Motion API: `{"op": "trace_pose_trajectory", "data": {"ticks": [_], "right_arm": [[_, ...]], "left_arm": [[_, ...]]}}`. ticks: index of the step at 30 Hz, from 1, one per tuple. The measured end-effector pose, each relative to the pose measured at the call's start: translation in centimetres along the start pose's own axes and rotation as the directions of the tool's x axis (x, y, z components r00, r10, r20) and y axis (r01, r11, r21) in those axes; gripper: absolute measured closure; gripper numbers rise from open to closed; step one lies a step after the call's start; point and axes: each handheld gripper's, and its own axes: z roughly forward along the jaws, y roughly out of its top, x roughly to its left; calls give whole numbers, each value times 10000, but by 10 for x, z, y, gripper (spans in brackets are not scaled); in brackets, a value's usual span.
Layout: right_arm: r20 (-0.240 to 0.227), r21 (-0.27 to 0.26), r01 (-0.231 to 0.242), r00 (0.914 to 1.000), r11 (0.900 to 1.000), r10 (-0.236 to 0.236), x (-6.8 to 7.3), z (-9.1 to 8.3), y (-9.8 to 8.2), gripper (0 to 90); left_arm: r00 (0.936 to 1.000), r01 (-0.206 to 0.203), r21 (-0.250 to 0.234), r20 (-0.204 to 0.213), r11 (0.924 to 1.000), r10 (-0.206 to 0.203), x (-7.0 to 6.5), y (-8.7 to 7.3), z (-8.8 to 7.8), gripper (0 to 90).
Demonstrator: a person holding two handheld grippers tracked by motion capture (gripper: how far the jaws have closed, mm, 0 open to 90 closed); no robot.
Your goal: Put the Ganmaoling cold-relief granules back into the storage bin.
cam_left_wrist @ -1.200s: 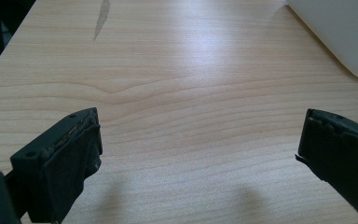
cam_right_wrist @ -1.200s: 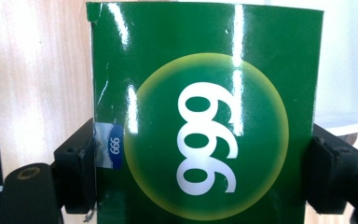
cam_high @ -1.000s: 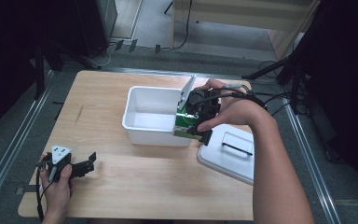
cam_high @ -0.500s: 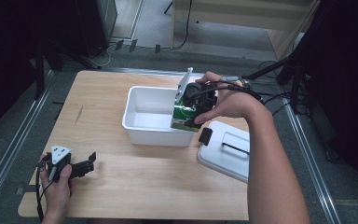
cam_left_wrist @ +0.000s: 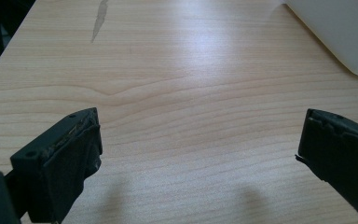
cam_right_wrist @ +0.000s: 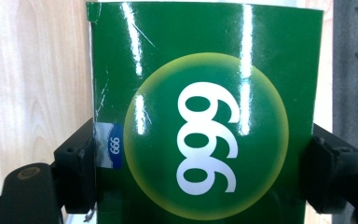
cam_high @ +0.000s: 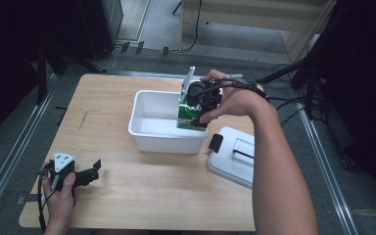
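A glossy green box [cam_right_wrist: 205, 116] with a yellow-green disc and white figures sits between my right gripper's jaws, which press on its two sides. In the high view that green box [cam_high: 190, 113] hangs over the right end of the white tub [cam_high: 164, 139], with my right gripper [cam_high: 201, 102] shut on it and a hand wrapped around the gripper. My left gripper [cam_high: 92, 171] rests near the table's front left corner, its jaws spread wide. Between those jaws in the left gripper view [cam_left_wrist: 198, 158] there is bare wood.
A white lid [cam_high: 235, 155] with a black latch lies on the table to the right of the tub. The tub's corner [cam_left_wrist: 340, 32] shows at the upper right in the left gripper view. Cables and dark stands crowd the floor beyond the table's far edge.
My right gripper has carried the green box to the left, from the tub's right rim to over its right end. The left gripper has not moved.
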Motion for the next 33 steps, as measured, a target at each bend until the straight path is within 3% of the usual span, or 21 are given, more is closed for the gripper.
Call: {"op": "trace_pose_trajectory", "data": {"ticks": [5,15,16,18,23,24,26,27,33], "right_arm": [[148,-240,-63,9999,9997,66,-4,6,5,163],[181,-63,-87,9998,9999,88,-13,21,11,161],[215,80,-272,9994,9996,270,-12,21,11,161],[243,66,-96,9997,9999,95,-14,26,11,161],[52,350,-182,9998,9992,181,-15,36,13,161],[45,270,50,10000,9996,-51,-16,38,13,161],[10,386,-67,10000,9992,67,-15,41,14,160],[-25,311,94,10000,9995,-93,-16,44,15,160],[-158,701,-22,9999,9975,33,-15,57,18,159]], "left_arm": [[10000,-12,5,3,10000,12,0,0,0,2],[10000,2,2,27,10000,-2,0,0,0,2],[10000,-28,-5,20,10000,28,1,0,0,2],[10000,-35,6,25,10000,35,0,0,0,2],[10000,-11,-39,32,10000,11,0,0,0,2],[10000,-9,-42,33,10000,9,0,0,0,2],[10000,-12,-37,32,10000,12,0,0,0,2],[10000,-13,-41,34,10000,13,0,0,0,2],[10000,-18,-43,58,10000,18,0,0,0,2]]}}
